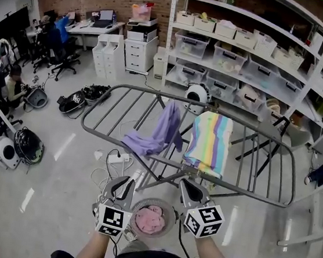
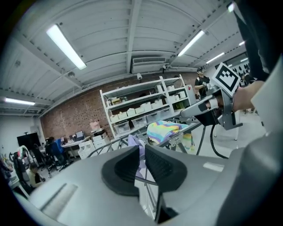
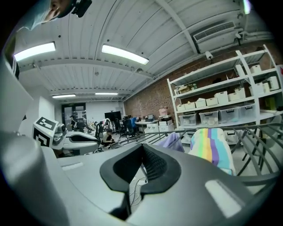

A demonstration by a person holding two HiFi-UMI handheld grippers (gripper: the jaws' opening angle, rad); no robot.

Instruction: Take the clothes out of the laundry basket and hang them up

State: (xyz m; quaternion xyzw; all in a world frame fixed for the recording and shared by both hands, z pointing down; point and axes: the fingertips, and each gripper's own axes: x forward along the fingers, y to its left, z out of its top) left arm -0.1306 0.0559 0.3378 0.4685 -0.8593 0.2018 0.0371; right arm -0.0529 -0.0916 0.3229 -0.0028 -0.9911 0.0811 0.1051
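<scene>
A person stands over a laundry basket (image 1: 135,217) holding 2 grippers level toward a grey drying rack (image 1: 125,88). The left gripper (image 1: 120,186) has its jaws drawn narrow, a thin slit left between the pads and nothing in it. The right gripper (image 1: 192,190) has its pads pressed together, also empty. The round basket sits on the floor between the 2 grippers and below them, close to the person, with pink clothes (image 1: 150,219) bunched inside.

Just ahead of the jaws, 2 pieces are draped over the rack's bars. A purple garment (image 1: 160,132) hangs ahead of the left gripper, and a rainbow-striped towel (image 1: 210,138) hangs ahead of the right one. The 2 pieces hang side by side and do not touch.

White shelving (image 1: 247,48) stacked with storage bins rises beyond the rack. Far off to the left gripper's side, people sit at desks (image 1: 95,27) along a brick wall.
</scene>
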